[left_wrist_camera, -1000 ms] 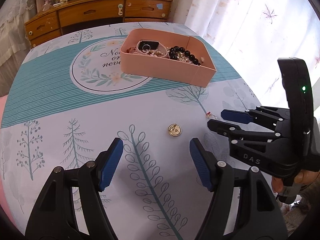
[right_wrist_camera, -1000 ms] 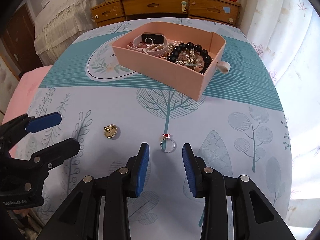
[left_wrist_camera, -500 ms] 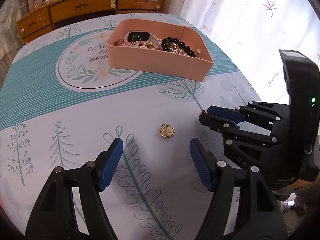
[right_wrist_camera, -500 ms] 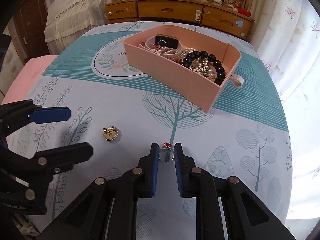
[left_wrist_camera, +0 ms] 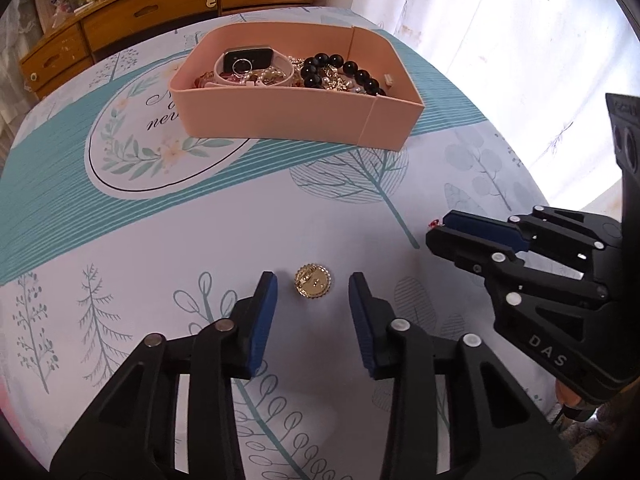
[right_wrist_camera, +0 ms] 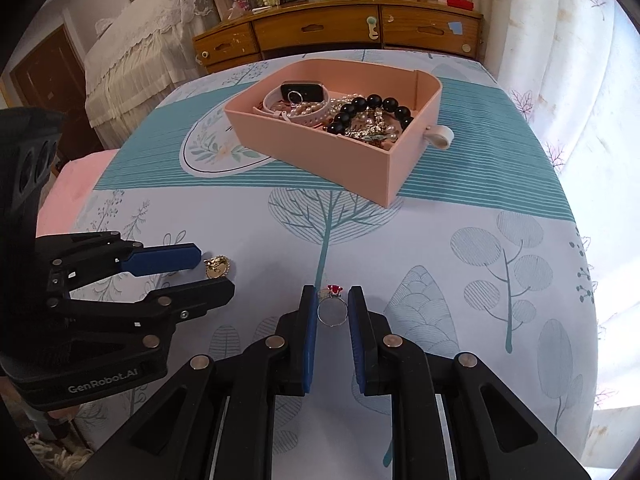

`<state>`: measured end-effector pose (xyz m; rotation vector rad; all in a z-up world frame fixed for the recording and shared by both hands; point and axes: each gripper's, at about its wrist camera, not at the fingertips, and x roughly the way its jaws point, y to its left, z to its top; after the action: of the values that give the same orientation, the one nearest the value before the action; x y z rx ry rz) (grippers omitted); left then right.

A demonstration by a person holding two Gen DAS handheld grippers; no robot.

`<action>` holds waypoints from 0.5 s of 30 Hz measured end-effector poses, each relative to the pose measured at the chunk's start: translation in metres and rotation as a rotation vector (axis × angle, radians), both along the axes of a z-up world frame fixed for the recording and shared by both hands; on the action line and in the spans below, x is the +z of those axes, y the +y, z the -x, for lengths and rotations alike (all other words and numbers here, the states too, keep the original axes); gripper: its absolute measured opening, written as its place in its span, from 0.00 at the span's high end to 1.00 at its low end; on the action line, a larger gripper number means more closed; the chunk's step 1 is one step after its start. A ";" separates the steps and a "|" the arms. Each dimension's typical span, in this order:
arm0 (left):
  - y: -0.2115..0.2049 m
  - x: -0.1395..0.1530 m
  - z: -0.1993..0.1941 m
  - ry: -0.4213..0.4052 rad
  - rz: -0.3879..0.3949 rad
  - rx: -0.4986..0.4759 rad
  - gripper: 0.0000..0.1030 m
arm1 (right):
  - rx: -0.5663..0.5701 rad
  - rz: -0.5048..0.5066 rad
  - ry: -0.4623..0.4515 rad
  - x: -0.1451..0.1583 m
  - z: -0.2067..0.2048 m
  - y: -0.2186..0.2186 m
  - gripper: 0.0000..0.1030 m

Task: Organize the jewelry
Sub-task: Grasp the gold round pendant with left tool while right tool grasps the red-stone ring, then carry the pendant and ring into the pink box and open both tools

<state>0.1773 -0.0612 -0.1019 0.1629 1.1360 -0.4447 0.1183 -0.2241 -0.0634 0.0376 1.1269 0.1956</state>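
Jewelry: one gold brooch [left_wrist_camera: 312, 283] on tablecloth [left_wrist_camera: 200, 232] between parted left gripper [left_wrist_camera: 312, 304] fingers, untouched, one red-stone ring [right_wrist_camera: 332, 307] pinched in right gripper [right_wrist_camera: 332, 320], one pink tray [left_wrist_camera: 288, 116] of beads beyond.

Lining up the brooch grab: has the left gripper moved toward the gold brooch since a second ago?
Yes. The left gripper advanced along the tablecloth; its open jaws now flank the gold brooch, earlier well ahead.

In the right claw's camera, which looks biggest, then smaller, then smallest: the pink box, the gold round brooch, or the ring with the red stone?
1. Pink box, by far the biggest.
2 and 3. Ring and gold brooch look alike in size. The ring is nearer the camera and the brooch is partly hidden by the left claw, so I won't rank them.
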 end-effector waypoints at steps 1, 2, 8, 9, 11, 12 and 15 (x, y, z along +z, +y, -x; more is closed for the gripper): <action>-0.003 0.000 -0.001 -0.004 -0.022 -0.002 0.77 | -0.005 -0.005 -0.002 0.000 0.001 -0.001 0.85; -0.004 0.000 -0.001 -0.005 -0.035 -0.003 0.78 | -0.008 -0.008 -0.003 0.000 0.002 -0.002 0.85; -0.005 0.001 -0.006 0.015 -0.049 0.001 0.84 | -0.024 -0.021 -0.008 0.002 0.005 -0.007 0.85; -0.005 0.001 -0.006 0.020 -0.047 0.002 0.84 | -0.023 -0.021 -0.011 0.003 0.006 -0.007 0.85; -0.004 0.001 -0.005 0.034 -0.039 0.006 0.84 | -0.023 -0.022 -0.016 0.005 0.008 -0.007 0.85; -0.003 0.002 -0.005 0.039 -0.035 0.010 0.84 | -0.023 -0.022 -0.020 0.007 0.010 -0.007 0.85; 0.000 0.012 -0.001 0.029 -0.027 0.023 0.84 | -0.021 -0.025 -0.037 0.016 0.014 -0.007 0.85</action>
<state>0.1780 -0.0609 -0.0902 0.1673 1.1710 -0.4131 0.1041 -0.2309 -0.0477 0.0673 1.0866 0.1912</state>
